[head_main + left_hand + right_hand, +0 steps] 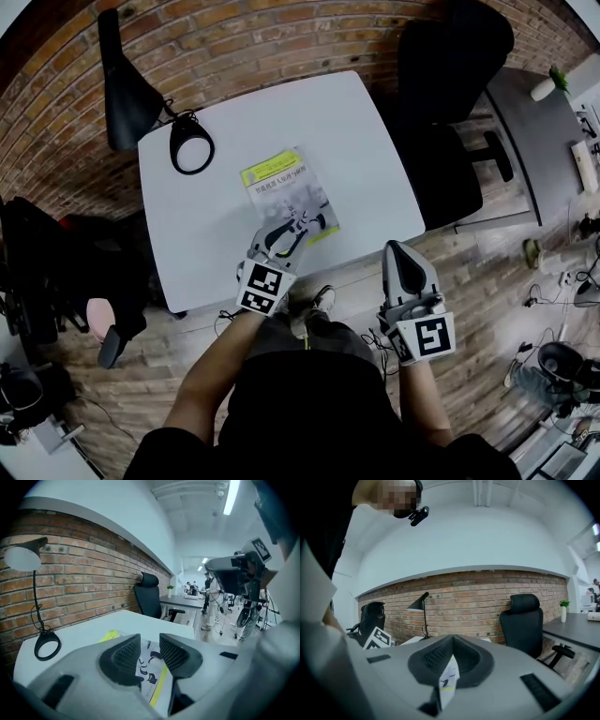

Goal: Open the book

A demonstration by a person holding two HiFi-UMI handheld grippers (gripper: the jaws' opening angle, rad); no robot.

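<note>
A book (pixel 281 183) with a yellow and white cover lies closed on the white table (pixel 300 112), near its front edge. My left gripper (pixel 298 230) hangs over the book's near end with its jaws apart. In the left gripper view the cover (pixel 149 665) shows between the two pads, and neither pad touches it, so the left gripper (pixel 150 641) is open. My right gripper (pixel 398 248) is off the table's front right corner, over the floor, its tips together. In the right gripper view the right gripper (pixel 452 641) is shut, with only a sliver of the book showing behind the tips.
A black desk lamp (pixel 127 89) stands at the table's far left with its ring base (pixel 191 145) on the tabletop. A black office chair (pixel 450 66) stands to the right of the table. A dark desk (pixel 534 122) lies further right. A brick wall runs behind.
</note>
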